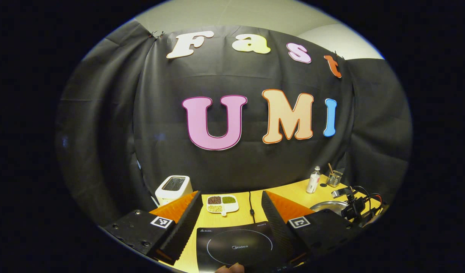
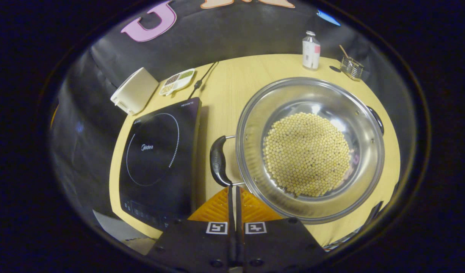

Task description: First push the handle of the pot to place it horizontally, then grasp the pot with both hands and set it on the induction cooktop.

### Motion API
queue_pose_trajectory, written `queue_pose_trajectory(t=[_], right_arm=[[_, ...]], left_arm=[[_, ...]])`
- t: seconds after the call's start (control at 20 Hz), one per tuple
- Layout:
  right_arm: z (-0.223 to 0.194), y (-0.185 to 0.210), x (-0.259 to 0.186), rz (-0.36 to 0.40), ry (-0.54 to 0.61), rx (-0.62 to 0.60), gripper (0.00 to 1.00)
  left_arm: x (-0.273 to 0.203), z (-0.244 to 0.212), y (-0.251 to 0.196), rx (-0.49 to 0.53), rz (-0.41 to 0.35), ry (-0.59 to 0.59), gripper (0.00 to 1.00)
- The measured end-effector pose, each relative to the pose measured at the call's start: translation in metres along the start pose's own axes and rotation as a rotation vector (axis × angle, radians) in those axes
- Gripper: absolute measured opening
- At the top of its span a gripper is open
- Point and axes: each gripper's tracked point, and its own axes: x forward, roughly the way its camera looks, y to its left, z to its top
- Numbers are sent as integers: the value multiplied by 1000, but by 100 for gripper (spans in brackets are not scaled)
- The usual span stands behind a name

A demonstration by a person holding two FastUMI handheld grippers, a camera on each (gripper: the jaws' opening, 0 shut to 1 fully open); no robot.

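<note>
A steel pot (image 2: 281, 96) holding soybeans (image 2: 306, 153) stands on the yellow table, right of the black induction cooktop (image 2: 160, 151). Its near black handle (image 2: 217, 161) faces the cooktop; the far handle (image 2: 377, 118) peeks out behind the rim. My right gripper (image 2: 233, 188) is shut with nothing in it, its tips at the near end of that handle. My left gripper (image 1: 230, 195) stands open over the cooktop (image 1: 236, 246). In the left gripper view the pot's rim (image 1: 325, 206) lies at the right with the right gripper (image 1: 353, 208) over it.
A white toaster (image 2: 133, 91) and a divided plate of beans (image 2: 176, 81) sit behind the cooktop, beside a black cable (image 2: 202, 79). A small bottle (image 2: 311, 51) and a glass cup with sticks (image 2: 351, 67) stand at the back edge. A hand (image 1: 230, 268) shows low down.
</note>
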Motion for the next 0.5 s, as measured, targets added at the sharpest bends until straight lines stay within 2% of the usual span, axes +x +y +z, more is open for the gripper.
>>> queue_pose_trajectory(t=[0.05, 0.15, 0.2, 0.25, 0.5], right_arm=[[2, 2, 1, 5, -5, 4, 0], [5, 2, 4, 13, -10, 6, 3], [7, 1, 5, 15, -14, 9, 0], [7, 1, 4, 16, -17, 11, 3], [17, -6, -14, 27, -77, 16, 3]], left_arm=[[-3, 2, 1, 4, 7, 0, 95], [-9, 7, 1, 13, 16, -10, 95], [-11, 10, 1, 19, 17, -15, 95], [-13, 11, -1, 27, 15, -15, 95], [-13, 10, -20, 21, -28, 2, 95]])
